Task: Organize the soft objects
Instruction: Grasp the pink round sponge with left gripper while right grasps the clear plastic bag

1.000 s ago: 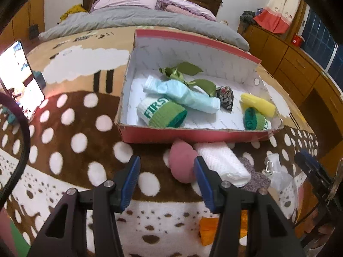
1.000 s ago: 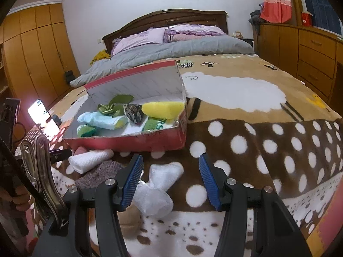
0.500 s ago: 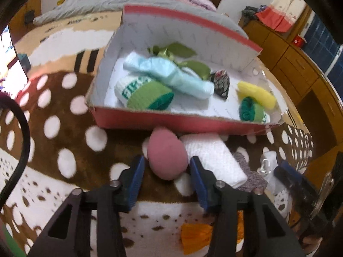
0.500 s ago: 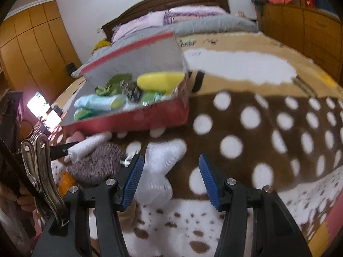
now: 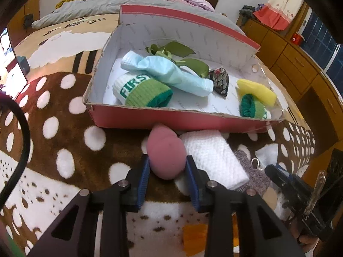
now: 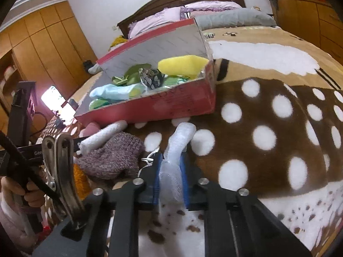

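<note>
- Left wrist view: my left gripper (image 5: 167, 171) pinches the pink sponge (image 5: 166, 153) between its two blue pads.
- The pink sponge sits on the spotted blanket (image 5: 64, 132), just in front of the red box (image 5: 171, 122).
- A white rolled towel (image 5: 212, 156) lies right beside the sponge, touching it.
- Inside the box I see a green and white sock (image 5: 141, 90), a light blue cloth (image 5: 167, 72), a green ribbon (image 5: 178, 53), a yellow sponge (image 5: 257, 90) and a small green sock (image 5: 251, 107).
- Right wrist view: my right gripper (image 6: 171, 184) squeezes a white mesh sock (image 6: 175, 156) between its pads.
- The far end of the sock reaches toward the red box (image 6: 171, 105).
- A purple knit sock (image 6: 113, 156) lies just left of it on the spotted blanket (image 6: 268, 117).
- The white rolled towel (image 6: 103, 135) rests near the box front.
</note>
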Demonstrator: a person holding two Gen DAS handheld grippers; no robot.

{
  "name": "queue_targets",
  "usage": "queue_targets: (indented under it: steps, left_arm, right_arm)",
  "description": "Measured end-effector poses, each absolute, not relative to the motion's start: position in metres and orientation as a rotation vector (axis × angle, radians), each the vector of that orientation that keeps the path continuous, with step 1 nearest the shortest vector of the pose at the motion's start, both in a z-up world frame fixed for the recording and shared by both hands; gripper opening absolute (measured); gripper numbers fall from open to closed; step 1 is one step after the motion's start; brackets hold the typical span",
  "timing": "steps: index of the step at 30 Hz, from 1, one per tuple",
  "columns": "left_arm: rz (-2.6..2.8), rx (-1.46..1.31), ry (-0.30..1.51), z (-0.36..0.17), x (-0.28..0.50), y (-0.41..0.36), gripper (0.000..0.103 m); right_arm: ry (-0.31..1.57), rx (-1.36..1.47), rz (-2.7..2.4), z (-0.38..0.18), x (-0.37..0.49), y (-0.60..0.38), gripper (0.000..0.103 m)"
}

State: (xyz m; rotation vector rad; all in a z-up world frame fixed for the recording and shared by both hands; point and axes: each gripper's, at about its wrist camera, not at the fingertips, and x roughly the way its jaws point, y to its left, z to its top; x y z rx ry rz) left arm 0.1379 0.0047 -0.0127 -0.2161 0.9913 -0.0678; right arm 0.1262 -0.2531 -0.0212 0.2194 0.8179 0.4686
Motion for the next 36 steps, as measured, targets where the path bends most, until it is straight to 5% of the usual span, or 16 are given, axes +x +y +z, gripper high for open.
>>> queue_targets:
  steps: [36]
  left_arm:
    - [-0.133, -0.16, 0.827, 0.051, 0.12, 0.018, 0.034]
  right_arm:
    - [0.609, 0.135, 0.436, 0.063, 0.101, -0.24, 0.011]
